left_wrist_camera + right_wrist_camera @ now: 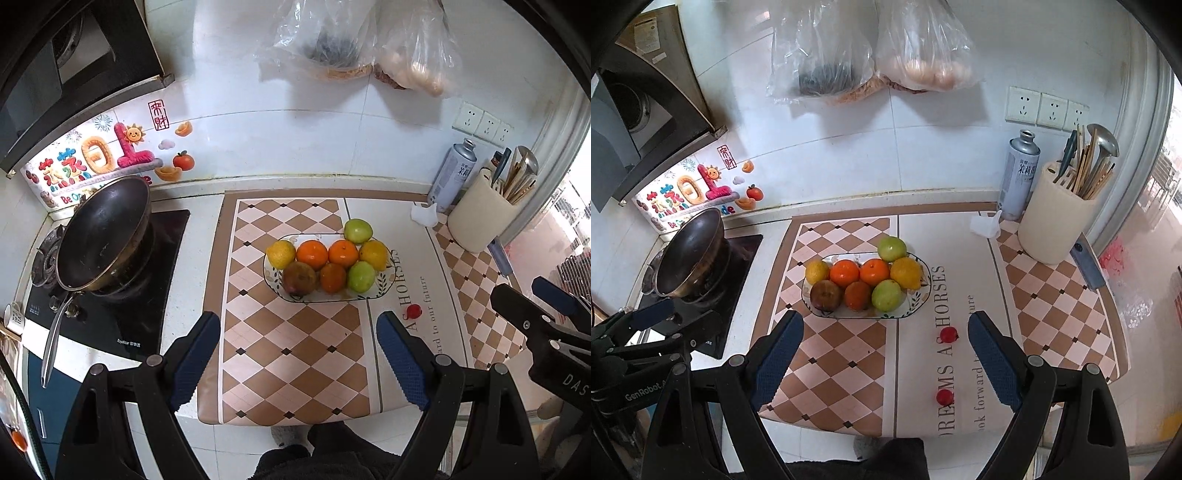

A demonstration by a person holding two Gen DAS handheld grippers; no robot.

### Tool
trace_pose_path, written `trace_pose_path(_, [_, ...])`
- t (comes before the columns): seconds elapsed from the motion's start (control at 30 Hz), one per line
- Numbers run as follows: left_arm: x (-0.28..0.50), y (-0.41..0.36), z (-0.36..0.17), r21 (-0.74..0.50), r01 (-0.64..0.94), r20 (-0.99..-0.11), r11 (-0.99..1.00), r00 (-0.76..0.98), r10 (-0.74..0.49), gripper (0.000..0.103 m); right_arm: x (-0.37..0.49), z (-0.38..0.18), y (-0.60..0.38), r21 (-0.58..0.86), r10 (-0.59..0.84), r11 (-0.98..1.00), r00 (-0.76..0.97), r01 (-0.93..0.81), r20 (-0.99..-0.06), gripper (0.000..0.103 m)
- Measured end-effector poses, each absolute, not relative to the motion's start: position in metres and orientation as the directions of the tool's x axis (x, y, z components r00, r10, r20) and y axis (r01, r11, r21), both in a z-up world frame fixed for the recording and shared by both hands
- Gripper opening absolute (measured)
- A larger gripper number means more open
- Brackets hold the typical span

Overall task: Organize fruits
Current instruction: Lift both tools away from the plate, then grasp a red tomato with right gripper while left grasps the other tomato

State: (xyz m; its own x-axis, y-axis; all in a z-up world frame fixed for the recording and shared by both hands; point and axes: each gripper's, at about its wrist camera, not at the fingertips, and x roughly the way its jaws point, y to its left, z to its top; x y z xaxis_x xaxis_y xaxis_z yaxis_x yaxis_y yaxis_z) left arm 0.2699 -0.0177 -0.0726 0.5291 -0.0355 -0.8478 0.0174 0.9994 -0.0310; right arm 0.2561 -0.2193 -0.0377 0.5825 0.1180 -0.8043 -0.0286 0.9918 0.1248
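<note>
A patterned oval plate (273, 284) (923, 291) sits on the checkered counter mat, full of fruit. On it lie several oranges (312, 254) (844, 274), two yellow lemons (280, 254) (905, 272), two green apples (361, 277) (886, 295) and a brownish pomegranate (300, 277) (826, 295). A third green apple (358, 230) (892, 248) rests at the plate's far rim. My left gripper (299, 328) hangs open above the mat, short of the plate, holding nothing. My right gripper (884, 328) is open too and empty, beside the left one.
A black wok (103, 236) (690, 254) stands on the stove at the left. At the back right are a spray can (452, 173) (1019, 173) and a cream utensil holder (480, 218) (1054, 221). Plastic bags (871, 48) hang on the tiled wall. The counter's front edge lies just under the fingers.
</note>
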Motion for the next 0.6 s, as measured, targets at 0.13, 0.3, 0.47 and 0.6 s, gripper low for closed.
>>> trace_pose_path(0.13, [0.274,-0.019,-0.074,-0.042,0.015,-0.849,0.999,0.526,-0.043,0.087,0.261,-0.044,-0.233,0.183,0.150,0.983,0.574,-0.001,-0.805,0.095])
trace_pose_path(0.3, [0.290,-0.030,-0.088,-0.026,0.038,-0.855,0.999,0.517,-0.042,0.103,0.276,-0.080,-0.275,0.256,0.172,0.962,0.526,0.091,-0.833,0.098])
trace_pose_path(0.47, [0.312,-0.053,-0.128,0.044,0.052,-0.884,0.998,0.467,0.015,0.103,0.286,-0.167,-0.312,0.233,0.152,0.955,0.373,0.183,-0.915,0.098])
trace_pose_path(0.6, [0.324,-0.077,-0.168,0.075,0.102,-0.921,0.992,0.389,0.030,0.103,0.285,-0.250,-0.324,0.233,0.180,0.944,0.226,0.235,-0.957,0.091])
